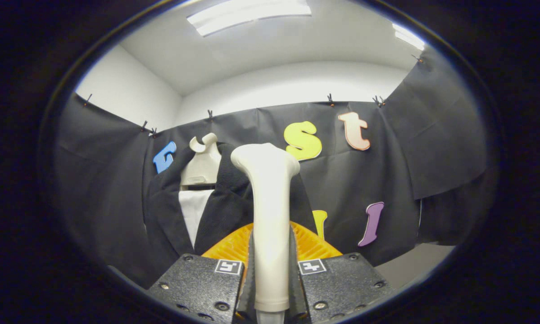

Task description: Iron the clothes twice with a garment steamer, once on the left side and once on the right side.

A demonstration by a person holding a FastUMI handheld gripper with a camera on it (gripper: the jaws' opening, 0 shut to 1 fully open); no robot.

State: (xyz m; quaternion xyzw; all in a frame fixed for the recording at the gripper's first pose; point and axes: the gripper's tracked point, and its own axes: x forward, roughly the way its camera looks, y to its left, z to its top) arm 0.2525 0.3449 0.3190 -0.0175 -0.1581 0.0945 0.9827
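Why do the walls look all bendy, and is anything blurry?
In the gripper view the fisheye lens curves the walls; bright ceiling light panels glare white; the tool, shut on the cream plastic garment steamer handle, looks sharp, and so does the dark jacket with white shirt beyond it.

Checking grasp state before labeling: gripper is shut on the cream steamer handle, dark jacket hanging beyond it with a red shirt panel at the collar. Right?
Not quite: the shirt panel is white, not red, per the gripper view. The rest stands: gripper shut on the cream steamer handle, dark jacket hanging beyond.
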